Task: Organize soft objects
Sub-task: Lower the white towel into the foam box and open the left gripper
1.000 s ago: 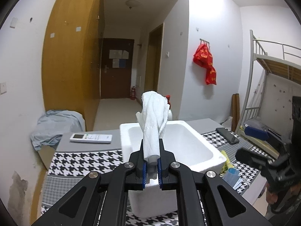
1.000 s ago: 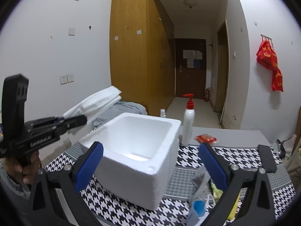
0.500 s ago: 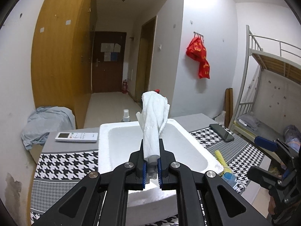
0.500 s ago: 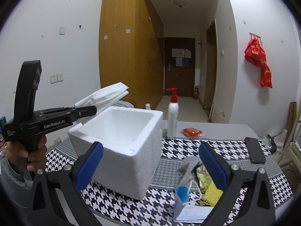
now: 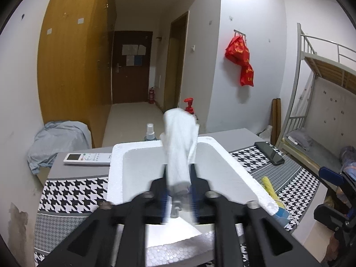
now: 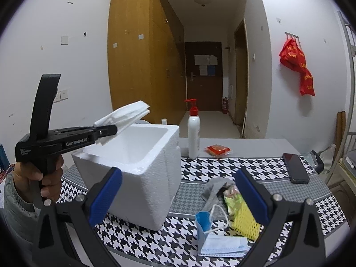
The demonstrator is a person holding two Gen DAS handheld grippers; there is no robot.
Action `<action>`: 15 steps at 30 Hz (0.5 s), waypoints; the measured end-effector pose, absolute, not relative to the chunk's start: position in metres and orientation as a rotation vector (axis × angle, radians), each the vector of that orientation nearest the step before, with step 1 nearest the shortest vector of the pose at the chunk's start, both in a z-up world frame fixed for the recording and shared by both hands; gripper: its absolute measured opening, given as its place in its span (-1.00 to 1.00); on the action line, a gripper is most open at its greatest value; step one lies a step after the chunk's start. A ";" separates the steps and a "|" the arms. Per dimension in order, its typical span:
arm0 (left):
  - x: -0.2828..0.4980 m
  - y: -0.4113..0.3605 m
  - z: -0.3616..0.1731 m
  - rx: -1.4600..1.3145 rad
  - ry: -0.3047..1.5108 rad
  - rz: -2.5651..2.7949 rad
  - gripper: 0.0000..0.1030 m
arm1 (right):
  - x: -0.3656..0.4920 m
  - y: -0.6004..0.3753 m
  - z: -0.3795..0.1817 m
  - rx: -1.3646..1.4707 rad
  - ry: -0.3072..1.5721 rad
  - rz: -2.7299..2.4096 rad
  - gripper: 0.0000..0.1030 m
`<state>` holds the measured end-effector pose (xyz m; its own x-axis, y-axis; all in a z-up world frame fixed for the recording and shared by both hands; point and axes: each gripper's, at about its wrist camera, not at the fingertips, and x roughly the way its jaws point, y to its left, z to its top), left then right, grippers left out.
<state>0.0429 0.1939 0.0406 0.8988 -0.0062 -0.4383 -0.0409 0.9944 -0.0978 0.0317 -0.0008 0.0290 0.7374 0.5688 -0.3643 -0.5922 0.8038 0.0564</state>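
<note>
Now the left claw [image 5: 178, 191], jaws just opening around the limp, light cloth [image 5: 180, 146] over the box [image 5: 233, 169] below, releases its lower end; right claw [image 6: 178, 195] open.

A table [image 6: 255, 144] with a houndstooth cloth [image 6: 200, 173] carries a foam box [image 6: 142, 178], pump bottle [image 6: 193, 131], red packet [image 6: 218, 150], phone [image 6: 296, 168], remote [image 5: 87, 157], grey sock [image 6: 213, 189], face masks [image 6: 222, 244] and a yellow mesh piece [image 6: 244, 220].

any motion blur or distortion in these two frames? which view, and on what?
Left wrist view: left gripper and white cloth between its jaws are smeared, as the jaws have just been opening; foam box and room stay sharp. Right wrist view: sharp throughout. Both: fisheye bending at edges, dark corner vignette.
</note>
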 end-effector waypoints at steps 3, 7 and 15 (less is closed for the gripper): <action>0.036 0.194 0.045 -0.113 0.401 0.050 0.76 | 0.032 -0.004 0.029 -0.060 0.379 0.636 0.99; 0.029 0.192 0.050 -0.104 0.366 0.061 0.79 | 0.030 -0.008 0.029 -0.058 0.372 0.631 0.99; 0.015 0.183 0.054 -0.094 0.347 0.065 0.90 | 0.025 -0.016 0.030 -0.051 0.364 0.627 0.99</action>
<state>0.0155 0.1828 0.0542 0.9382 0.0470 -0.3428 -0.0795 0.9935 -0.0811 0.0248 -0.0159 0.0299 0.7484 0.5647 -0.3479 -0.5823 0.8105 0.0630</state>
